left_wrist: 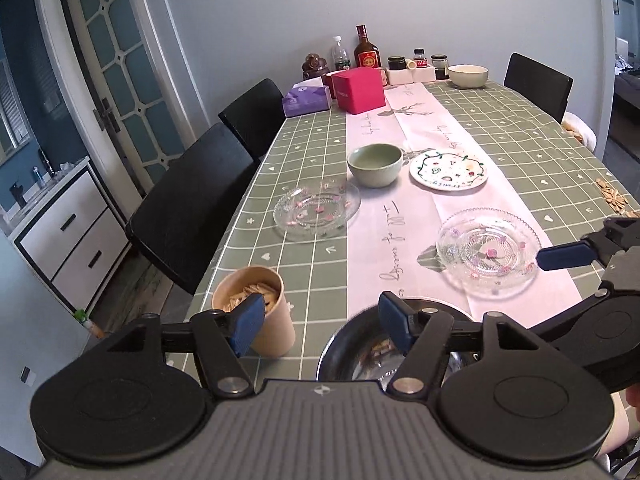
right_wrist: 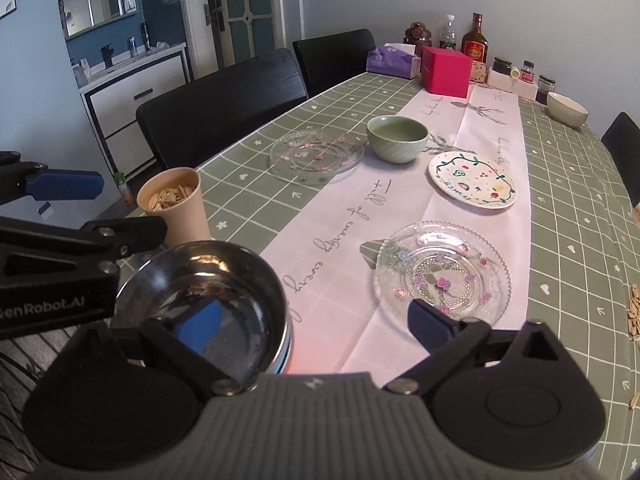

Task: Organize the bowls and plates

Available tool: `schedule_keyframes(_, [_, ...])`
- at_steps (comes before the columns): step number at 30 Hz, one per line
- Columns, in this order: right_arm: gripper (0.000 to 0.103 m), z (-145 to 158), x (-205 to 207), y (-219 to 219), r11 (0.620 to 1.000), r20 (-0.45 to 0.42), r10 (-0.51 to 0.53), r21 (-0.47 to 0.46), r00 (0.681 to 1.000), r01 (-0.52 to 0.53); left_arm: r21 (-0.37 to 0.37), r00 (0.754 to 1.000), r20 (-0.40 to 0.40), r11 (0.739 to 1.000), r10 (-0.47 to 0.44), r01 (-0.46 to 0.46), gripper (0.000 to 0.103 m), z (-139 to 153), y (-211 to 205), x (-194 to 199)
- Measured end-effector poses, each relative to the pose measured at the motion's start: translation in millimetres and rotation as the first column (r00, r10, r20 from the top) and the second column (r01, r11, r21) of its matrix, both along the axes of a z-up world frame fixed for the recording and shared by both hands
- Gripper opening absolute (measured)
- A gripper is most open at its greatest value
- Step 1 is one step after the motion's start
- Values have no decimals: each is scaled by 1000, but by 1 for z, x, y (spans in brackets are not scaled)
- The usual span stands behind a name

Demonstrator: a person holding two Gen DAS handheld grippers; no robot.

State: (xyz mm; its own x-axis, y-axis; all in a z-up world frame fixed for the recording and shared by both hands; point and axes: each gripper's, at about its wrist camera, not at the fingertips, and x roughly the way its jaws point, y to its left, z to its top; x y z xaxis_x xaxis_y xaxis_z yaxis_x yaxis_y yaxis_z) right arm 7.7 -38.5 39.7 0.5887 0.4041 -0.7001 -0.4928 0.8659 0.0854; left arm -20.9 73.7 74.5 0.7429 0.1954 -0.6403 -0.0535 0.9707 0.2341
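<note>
1. Plates and bowls lie spread over the surface (left_wrist: pixel 520 128); the green bowl (left_wrist: pixel 375 164) on the white runner serves as landmark.
2. Just right of the green bowl lies the painted white plate (left_wrist: pixel 449 171); just nearer and left of it lies a clear glass plate (left_wrist: pixel 316 210) with pink flowers.
3. Well nearer than the green bowl, on the right, sits a second glass plate (right_wrist: pixel 442 278); on the left, at the surface edge, stands the steel bowl (right_wrist: pixel 208 300), with a paper cup (right_wrist: pixel 174 204) of seed shells just beyond it.
4. Far beyond the green bowl, a cream bowl (left_wrist: pixel 468 75) sits near the bottles.
5. Left tool (left_wrist: pixel 326 330): jaws apart, empty, over the steel bowl's rim.
6. Right tool (right_wrist: pixel 308 328): jaws wide apart, gripping nothing; one finger shows through the steel bowl.
</note>
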Motion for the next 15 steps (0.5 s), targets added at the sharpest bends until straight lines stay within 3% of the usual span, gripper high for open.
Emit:
schedule_keyframes(4, [100, -1, 17, -9, 998, -35, -43, 37, 998, 45, -22, 1000, 7, 1000, 1, -1, 83, 4, 7, 13])
schedule_keyframes(15, [100, 0, 78, -36, 950, -117, -232, 187, 966, 251, -56, 998, 68, 998, -17, 20, 83, 12, 17, 53])
